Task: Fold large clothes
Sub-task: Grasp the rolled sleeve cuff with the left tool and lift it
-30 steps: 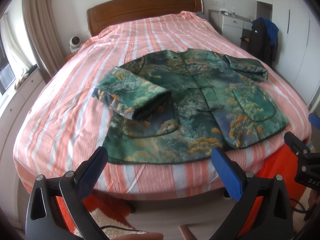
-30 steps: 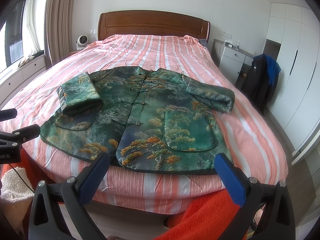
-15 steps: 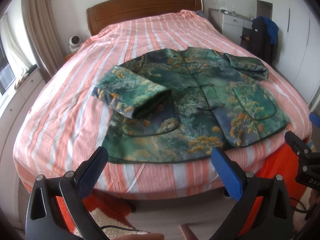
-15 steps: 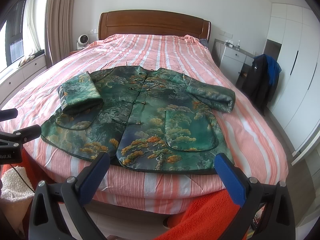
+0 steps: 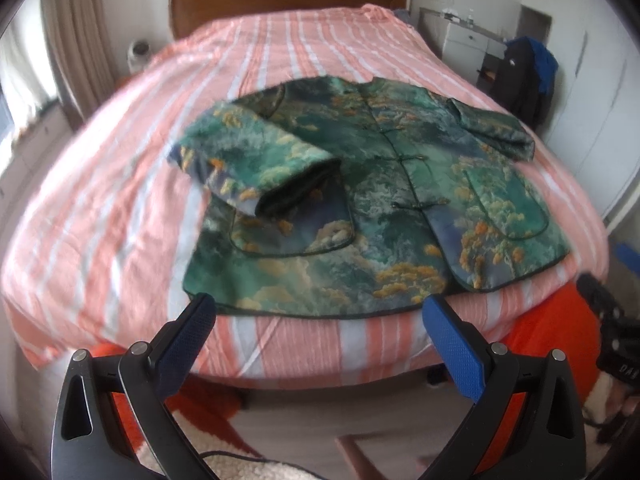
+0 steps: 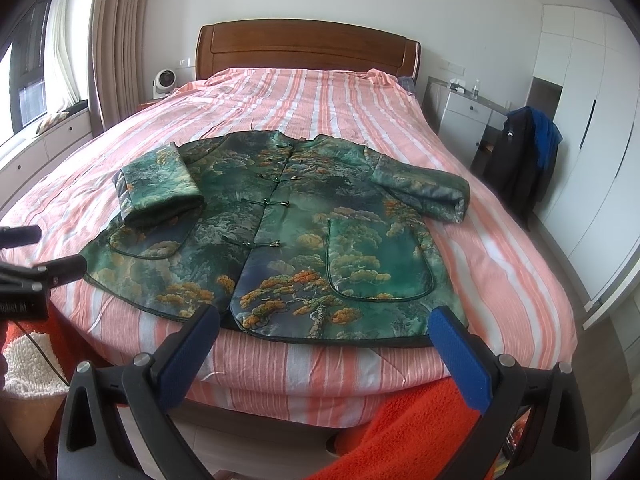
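A green patterned jacket lies flat, front up and buttoned, on the pink striped bed. Its left sleeve is folded in over the chest; its right sleeve angles out to the side. My left gripper hangs open in front of the hem's left part, touching nothing. In front of the hem's right half, my right gripper is open too and holds nothing. Each gripper shows at the edge of the other's view.
A wooden headboard stands at the far end. An orange blanket hangs below the bed's near edge. A white cabinet and a chair draped with dark clothes stand to the right. A small fan sits at the back left.
My left gripper has moved closer to the bed and its view is now blurred by motion. My right gripper has edged slightly forward. The jacket has not moved.
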A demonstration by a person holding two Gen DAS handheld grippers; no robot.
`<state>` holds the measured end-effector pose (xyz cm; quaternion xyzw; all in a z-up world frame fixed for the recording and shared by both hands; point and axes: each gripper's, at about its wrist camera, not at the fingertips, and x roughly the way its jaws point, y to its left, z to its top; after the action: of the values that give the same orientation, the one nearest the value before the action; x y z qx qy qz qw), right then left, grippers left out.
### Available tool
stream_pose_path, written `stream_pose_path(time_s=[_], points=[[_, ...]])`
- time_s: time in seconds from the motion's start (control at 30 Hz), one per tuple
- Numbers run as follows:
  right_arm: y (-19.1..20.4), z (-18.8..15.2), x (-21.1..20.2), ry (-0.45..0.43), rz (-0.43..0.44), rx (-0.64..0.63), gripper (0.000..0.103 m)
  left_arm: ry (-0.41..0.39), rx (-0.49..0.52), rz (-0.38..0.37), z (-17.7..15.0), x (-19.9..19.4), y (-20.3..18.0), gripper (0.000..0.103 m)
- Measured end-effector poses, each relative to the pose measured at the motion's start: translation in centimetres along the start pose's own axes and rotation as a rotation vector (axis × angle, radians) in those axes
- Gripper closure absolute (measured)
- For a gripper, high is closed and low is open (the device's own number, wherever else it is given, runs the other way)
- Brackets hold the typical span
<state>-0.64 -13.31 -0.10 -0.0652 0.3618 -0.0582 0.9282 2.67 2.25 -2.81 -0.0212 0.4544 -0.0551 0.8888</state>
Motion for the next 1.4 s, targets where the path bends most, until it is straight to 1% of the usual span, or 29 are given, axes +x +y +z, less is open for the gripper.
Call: stream_pose_path(time_s=[0.07,0.1,0.17,0.2,0.23,0.27,0.33,0.37,0.43,0.47,0.5,0.53,0.57,0.6,0.63,0.67,0.77,0.83,0.87,0.9,0.97,1.07,1.1,1.17,1.3,1.4], points=[[-0.2,-0.1,0.2,0.003,-0.003,0.004,0.000,0.028,-0.097,-0.076,1.0,1.2,3.4,0.000],[-0.3,-0.1,0.2,0.003,-0.005,0.005,0.000,0.052,-0.167,-0.153,1.8,2.5,6.5,0.000],[-0.6,-0.2,0.3,0.002,-0.007,0.008,0.000,0.102,-0.232,-0.253,3.1,5.1,10.9,0.000],[-0.7,-0.2,0.3,0.001,-0.007,0.010,0.000,0.117,-0.234,-0.277,3.4,6.0,11.9,0.000],[-0.7,-0.3,0.2,0.000,-0.007,0.012,0.000,0.147,-0.221,-0.300,3.9,7.7,13.3,0.000],[-0.7,-0.3,0.2,-0.001,-0.008,0.013,0.000,0.182,-0.202,-0.303,4.3,9.7,14.4,0.000],[-0.7,-0.3,0.2,-0.003,-0.008,0.011,0.000,0.228,-0.167,-0.335,4.6,12.4,15.1,0.000],[-0.7,-0.3,0.1,-0.005,-0.010,0.008,0.000,0.258,-0.144,-0.325,4.7,14.1,15.2,0.001],[-0.6,-0.3,0.0,-0.004,-0.014,0.001,0.000,0.287,-0.136,-0.286,4.8,16.0,14.8,0.001],[-0.6,-0.4,0.0,-0.004,-0.019,-0.004,0.000,0.304,-0.134,-0.289,4.8,16.7,14.5,0.003],[-0.6,-0.5,0.0,-0.001,-0.026,-0.008,0.000,0.316,-0.129,-0.309,4.8,17.3,13.6,0.007],[-0.6,-0.5,0.1,0.003,-0.032,-0.011,0.000,0.315,-0.118,-0.325,4.9,17.3,12.8,0.047],[-0.6,-0.6,0.2,0.008,-0.042,-0.014,0.000,0.321,-0.108,-0.323,5.0,17.4,12.2,0.077],[-0.7,-0.6,0.3,0.013,-0.049,-0.014,0.000,0.322,-0.123,-0.299,5.1,17.4,11.7,0.079],[-0.9,-0.7,0.5,0.019,-0.059,-0.012,0.000,0.322,-0.150,-0.290,5.3,17.3,11.6,0.087],[-1.0,-0.6,0.6,0.023,-0.065,-0.011,0.000,0.322,-0.184,-0.286,5.5,17.3,11.8,0.089],[-1.4,-0.7,0.9,0.028,-0.076,-0.007,0.000,0.283,-0.271,-0.275,5.6,16.1,13.4,0.090],[-1.7,-0.7,0.9,0.025,-0.077,-0.009,0.000,0.253,-0.318,-0.283,4.6,15.0,14.7,0.090],[-1.8,-0.8,1.0,0.023,-0.076,-0.009,0.000,0.246,-0.348,-0.292,3.5,14.5,15.3,0.090],[-2.0,-0.9,1.1,0.024,-0.074,-0.006,0.000,0.249,-0.365,-0.293,3.1,14.4,16.0,0.090],[-2.5,-1.1,1.8,0.039,-0.067,0.006,0.000,0.264,-0.403,-0.269,0.5,13.7,16.8,0.090],[-3.5,-1.5,3.0,0.074,-0.055,0.044,0.000,0.261,-0.419,-0.243,-1.7,12.8,16.6,0.090],[-3.9,-1.6,3.6,0.086,-0.061,0.055,0.000,0.254,-0.421,-0.236,-2.3,12.4,16.4,0.090],[-4.4,-1.8,4.6,0.107,-0.071,0.070,0.000,0.236,-0.404,-0.216,-2.5,12.0,15.7,0.089],[-4.4,-1.5,5.6,0.110,-0.054,0.078,0.000,0.231,-0.303,-0.125,-1.1,12.4,12.9,0.087],[-4.0,-1.6,5.3,0.099,-0.040,0.065,0.000,0.211,-0.254,-0.077,-0.6,12.4,11.6,0.088]])
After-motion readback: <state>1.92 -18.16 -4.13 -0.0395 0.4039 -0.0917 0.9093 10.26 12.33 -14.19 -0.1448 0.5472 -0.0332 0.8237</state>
